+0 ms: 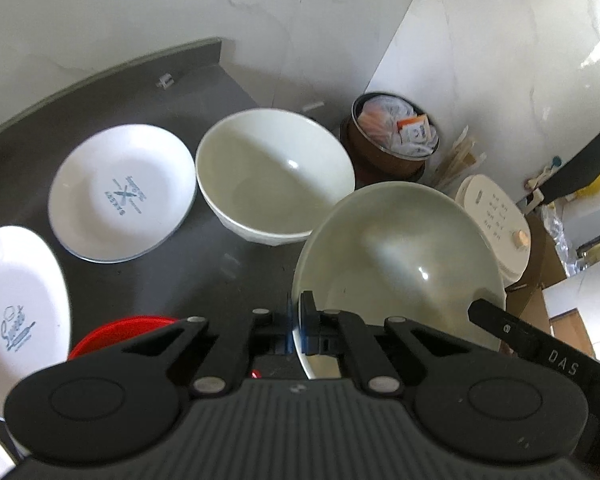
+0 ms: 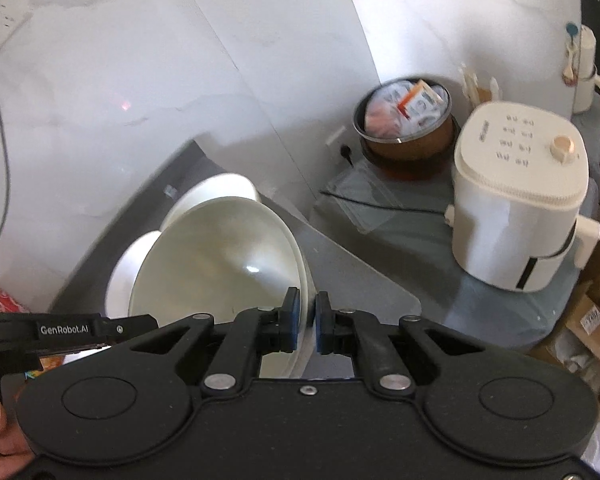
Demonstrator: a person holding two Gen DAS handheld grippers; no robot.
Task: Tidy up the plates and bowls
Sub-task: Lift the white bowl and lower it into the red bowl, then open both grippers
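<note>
Pale green bowl is gripped at opposite rim edges by left gripper and right gripper, beside a white bowl.

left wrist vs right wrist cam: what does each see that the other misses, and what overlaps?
Left wrist only: two printed white plates and a red dish on the dark counter.

Right wrist only: a wall socket, a hanging cable, the full side of the white appliance, and part of a hand.

Both: the held bowl, clamped at its rim by the left gripper and right gripper; the second white bowl; the brown pot.
</note>
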